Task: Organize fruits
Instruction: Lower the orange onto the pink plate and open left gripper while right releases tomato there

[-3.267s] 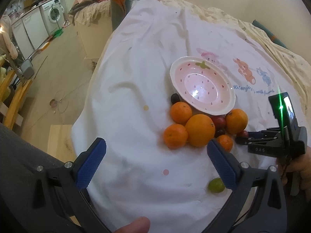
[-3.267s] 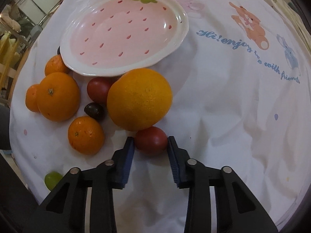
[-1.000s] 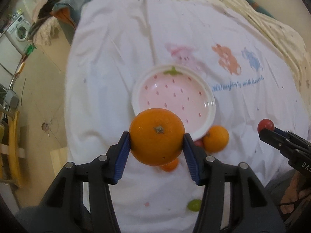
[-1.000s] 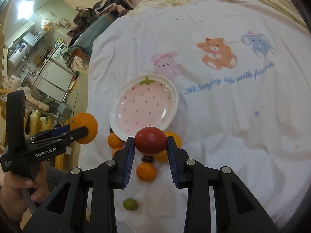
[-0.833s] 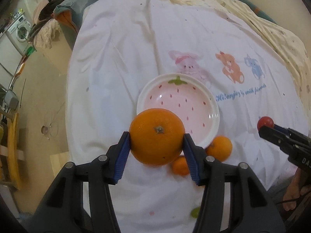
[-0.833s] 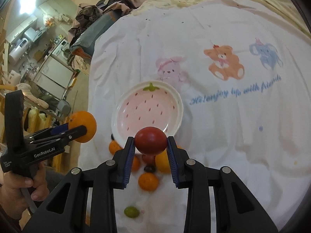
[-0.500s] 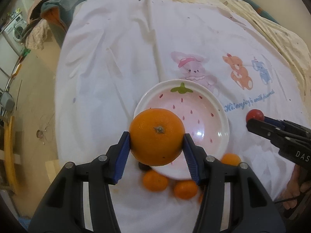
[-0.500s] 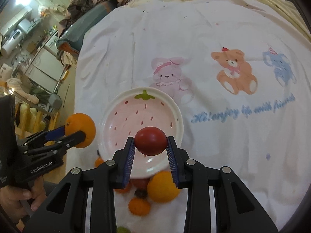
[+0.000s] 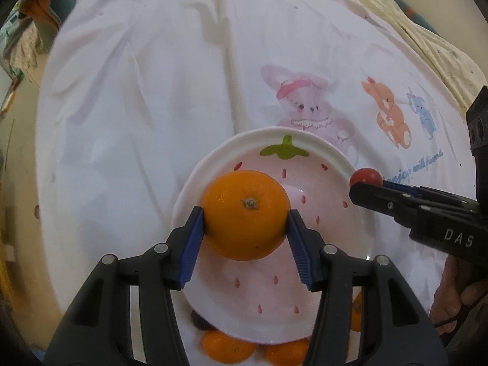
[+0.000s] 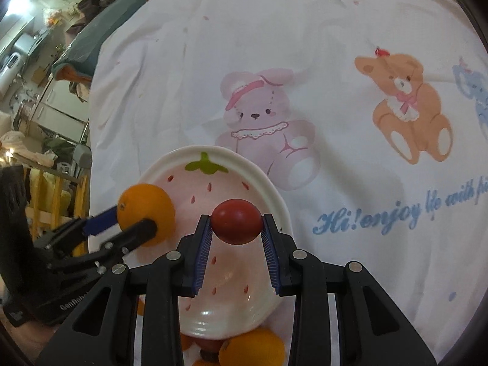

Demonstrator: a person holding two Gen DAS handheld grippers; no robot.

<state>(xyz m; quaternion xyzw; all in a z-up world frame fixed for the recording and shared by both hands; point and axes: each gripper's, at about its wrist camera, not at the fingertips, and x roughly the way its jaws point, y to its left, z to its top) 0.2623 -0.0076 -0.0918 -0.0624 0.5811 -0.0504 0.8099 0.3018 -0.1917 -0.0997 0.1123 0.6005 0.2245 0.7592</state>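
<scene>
Blue fingers (image 9: 190, 244) of the left gripper (image 9: 245, 242) clamp a large orange (image 9: 246, 213) from both sides, holding it above the pink strawberry-patterned plate (image 9: 335, 158). Over the same plate, the right gripper (image 10: 235, 244) pinches a small red fruit (image 10: 237, 221) between its pads. That plate sits on a white cloth (image 10: 305, 45) printed with cartoon animals. More oranges (image 9: 227, 349) lie on the cloth at the plate's near edge, partly hidden beneath it.
</scene>
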